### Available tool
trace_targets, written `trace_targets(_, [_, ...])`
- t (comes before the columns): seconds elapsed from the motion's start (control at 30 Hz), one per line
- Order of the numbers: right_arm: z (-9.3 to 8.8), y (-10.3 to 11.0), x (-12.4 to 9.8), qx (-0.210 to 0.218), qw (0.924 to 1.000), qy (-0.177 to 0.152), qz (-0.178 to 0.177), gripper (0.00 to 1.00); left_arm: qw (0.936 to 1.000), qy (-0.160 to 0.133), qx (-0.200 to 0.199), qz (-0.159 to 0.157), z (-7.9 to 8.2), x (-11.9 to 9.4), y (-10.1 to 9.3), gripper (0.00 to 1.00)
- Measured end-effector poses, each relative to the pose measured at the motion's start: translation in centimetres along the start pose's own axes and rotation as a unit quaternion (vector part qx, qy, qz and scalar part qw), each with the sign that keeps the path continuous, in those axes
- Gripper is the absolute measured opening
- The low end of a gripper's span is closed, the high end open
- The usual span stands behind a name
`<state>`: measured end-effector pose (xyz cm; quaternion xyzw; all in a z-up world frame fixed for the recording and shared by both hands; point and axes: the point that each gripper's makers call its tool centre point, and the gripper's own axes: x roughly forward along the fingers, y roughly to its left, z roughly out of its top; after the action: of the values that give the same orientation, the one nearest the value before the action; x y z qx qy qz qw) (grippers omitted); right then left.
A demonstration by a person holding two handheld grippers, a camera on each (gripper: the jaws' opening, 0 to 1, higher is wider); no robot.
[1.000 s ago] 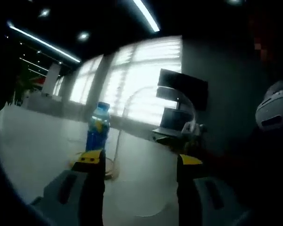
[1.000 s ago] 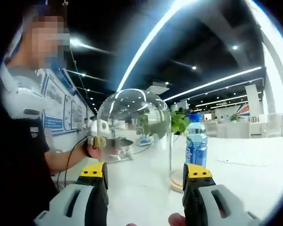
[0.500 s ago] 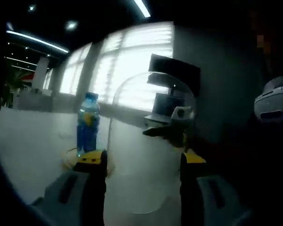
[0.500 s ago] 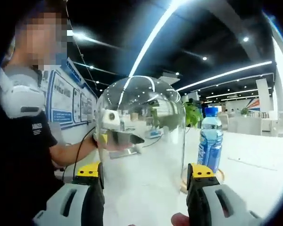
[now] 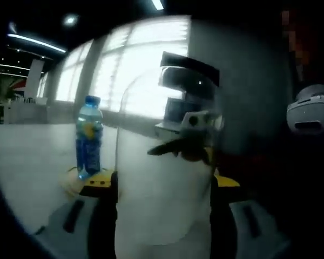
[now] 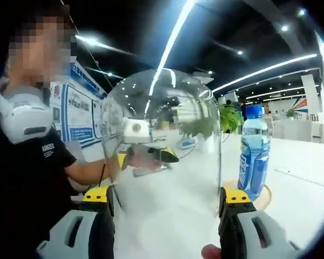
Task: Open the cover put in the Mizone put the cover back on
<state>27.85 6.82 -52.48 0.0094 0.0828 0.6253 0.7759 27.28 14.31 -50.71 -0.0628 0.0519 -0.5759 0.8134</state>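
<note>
Fingers (image 6: 99,195) of both grippers are clamped on the dome (image 6: 162,140), now closer to the bottle (image 6: 252,151) on its base (image 6: 262,197), so covering's next.

A white worktop (image 6: 302,189) runs back toward a green plant (image 6: 230,116). Blue-and-white wall posters (image 6: 78,113) hang behind the person. Bright blinded windows (image 5: 135,70) and a dark monitor (image 5: 190,70) show in the left gripper view.
</note>
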Motion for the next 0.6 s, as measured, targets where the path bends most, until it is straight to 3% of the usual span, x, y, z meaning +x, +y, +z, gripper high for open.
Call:
trace_targets(0.2, [-0.2, 0.0, 0.6, -0.005, 0.9997, 0.022, 0.009, 0.78, 0.9998, -0.012, -0.005, -0.017, 0.6, 0.8, -0.2, 0.65])
trace_targets(0.6, [-0.4, 0.0, 1.6, -0.015, 0.9996, 0.013, 0.021, 0.84, 0.9990, 0.000, 0.006, -0.044, -0.1, 2.5, 0.0, 0.77])
